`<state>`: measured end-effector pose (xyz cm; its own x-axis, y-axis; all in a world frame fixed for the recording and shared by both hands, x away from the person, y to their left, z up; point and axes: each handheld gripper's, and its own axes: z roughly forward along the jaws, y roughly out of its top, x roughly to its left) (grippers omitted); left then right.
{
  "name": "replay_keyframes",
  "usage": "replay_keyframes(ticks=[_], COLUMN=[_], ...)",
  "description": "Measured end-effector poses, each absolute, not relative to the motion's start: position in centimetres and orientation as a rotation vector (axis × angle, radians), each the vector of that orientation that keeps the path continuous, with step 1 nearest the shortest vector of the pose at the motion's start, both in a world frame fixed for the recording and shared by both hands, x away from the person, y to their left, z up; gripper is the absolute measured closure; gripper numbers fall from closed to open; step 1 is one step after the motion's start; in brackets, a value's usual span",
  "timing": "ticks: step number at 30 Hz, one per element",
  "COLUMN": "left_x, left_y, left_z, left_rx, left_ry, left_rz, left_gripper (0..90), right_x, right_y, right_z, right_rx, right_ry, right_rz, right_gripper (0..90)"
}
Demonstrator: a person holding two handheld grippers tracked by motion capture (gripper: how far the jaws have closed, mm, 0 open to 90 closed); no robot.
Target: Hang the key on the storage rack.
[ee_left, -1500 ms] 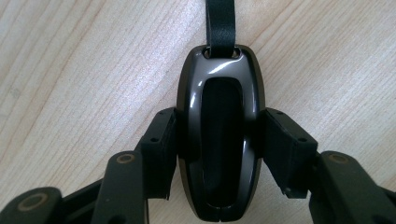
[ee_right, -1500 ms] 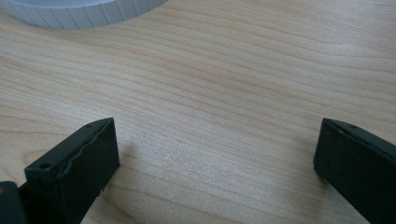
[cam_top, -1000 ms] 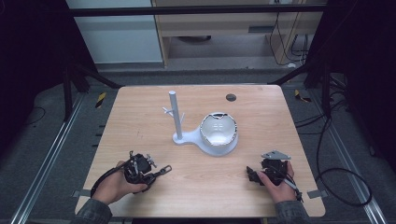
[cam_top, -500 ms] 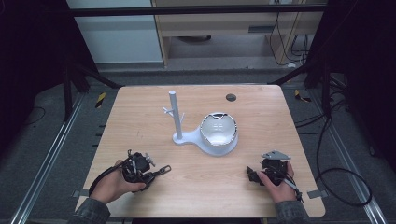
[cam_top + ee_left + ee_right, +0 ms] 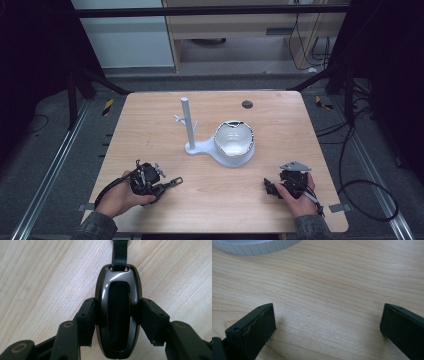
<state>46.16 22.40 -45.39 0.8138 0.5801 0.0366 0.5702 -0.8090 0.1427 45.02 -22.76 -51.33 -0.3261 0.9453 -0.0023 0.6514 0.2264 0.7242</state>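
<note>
Held in the left gripper [image 5: 117,322], near the table's [image 5: 150,125] front left: a dark, glossy key fob [image 5: 117,312], clamped at its sides by both pads, black strap [image 5: 120,252] trailing away over the wood. Seen from the high view, left gripper [image 5: 172,182] resting low on the table in the left hand [image 5: 120,197], fob tip and strap [image 5: 172,181] poking out toward the centre. At front right, right gripper [image 5: 270,187] cradled in the right hand [image 5: 297,197], grey plate [image 5: 294,165] on top, jaws spread wide over bare wood with nothing between them. Right gripper [image 5: 327,322] view: two black pads well apart, ribbed white rim of the stand [image 5: 257,246] at the top edge. Mid-table, well apart from both grippers: white stand [image 5: 200,146] with upright post [image 5: 186,120], small pegs, and a shiny bowl [image 5: 233,140] on its base. Near the far edge, a small dark disc [image 5: 247,104].
</note>
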Motion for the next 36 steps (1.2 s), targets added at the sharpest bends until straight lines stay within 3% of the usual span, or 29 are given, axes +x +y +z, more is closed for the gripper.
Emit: replay_keyframes(ticks=[10, 36], left_x=[46.1, 47.0], left_y=[22.4, 23.9], left_z=[-44.3, -34.2], left_rx=[2.841, 2.55], left_ry=[0.909, 0.894], left_rz=[0.161, 0.453], left_gripper=[48.6, 48.7], right_x=[45.0, 45.0], right_y=[-22.8, -22.8], right_z=[-51.3, -51.3], right_rx=[1.467, 1.467], right_ry=[2.06, 2.06], right_rz=[0.881, 0.881], right_gripper=[0.5, 0.5])
